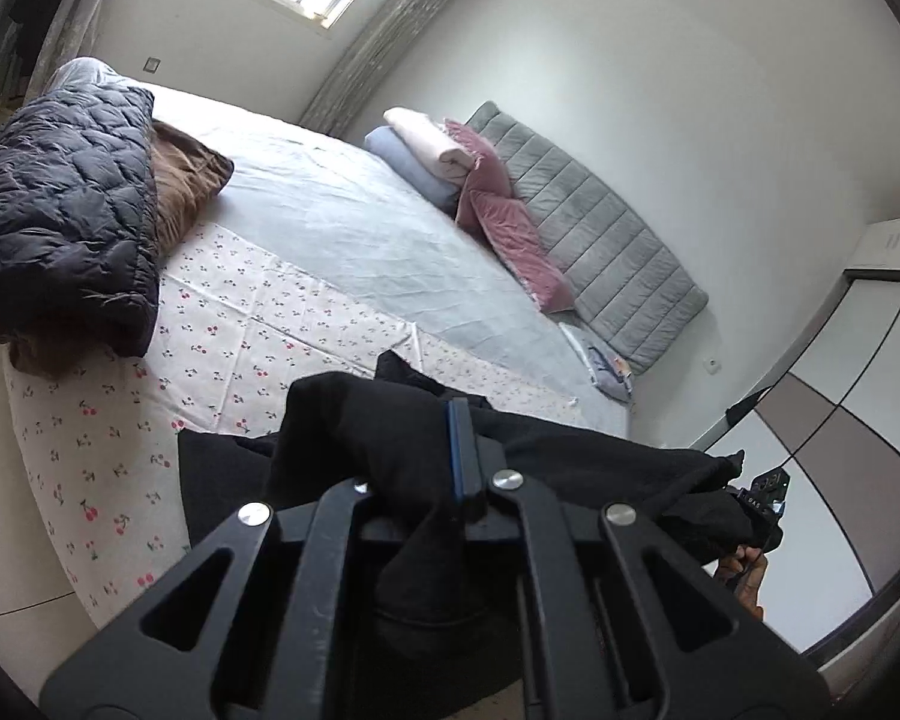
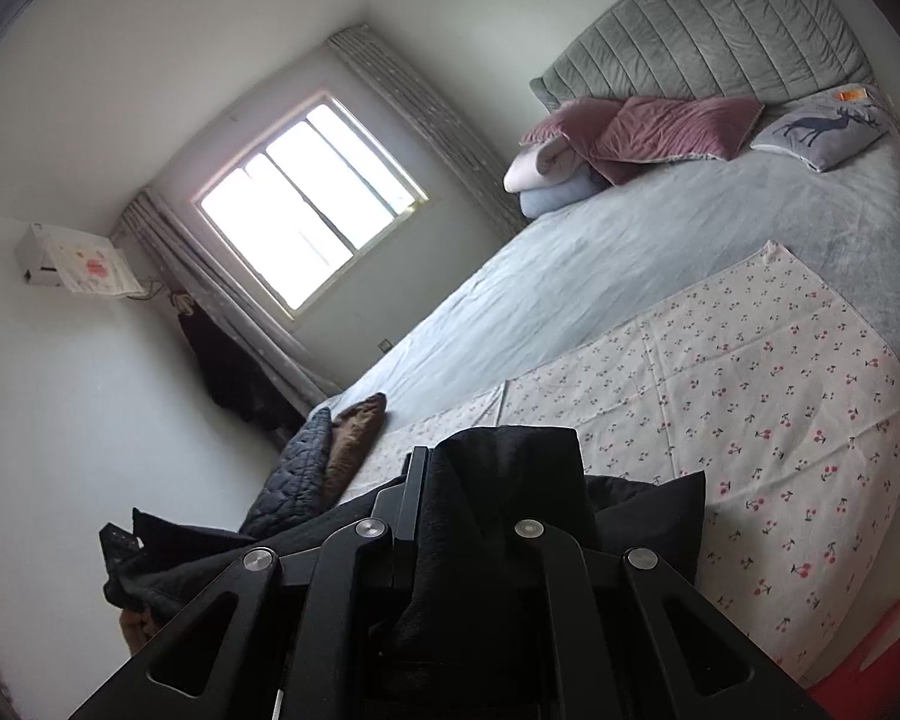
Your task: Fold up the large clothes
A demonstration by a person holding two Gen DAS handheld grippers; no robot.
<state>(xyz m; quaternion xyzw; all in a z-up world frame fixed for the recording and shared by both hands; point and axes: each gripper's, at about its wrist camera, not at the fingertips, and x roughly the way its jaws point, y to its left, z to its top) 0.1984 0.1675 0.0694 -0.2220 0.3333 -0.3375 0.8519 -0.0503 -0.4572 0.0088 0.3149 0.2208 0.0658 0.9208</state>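
Black garment [image 1: 342, 438], thick and matte, pinched at two points and slung between them above the near edge of the bed [image 1: 342, 222]; not yet laid flat. Left tongs [image 1: 459, 450] clenched on a bunched fold, cloth spilling back over the linkage. Right tongs [image 2: 450, 480] likewise clamped on a wad of the same fabric, a flap standing up past the fingertips. Risks: slack span between the tongs likely to twist or double over on landing; bunched grips may hide the true edges, giving a crooked fold; heavy cloth could slip from a shallow pinch. Ahead of both tongs, cherry-print sheet [image 2: 750, 396] bare, a plausible landing spot. Farther off to the left, quilted dark jacket [image 1: 60, 210] over a brown item [image 1: 183, 186].
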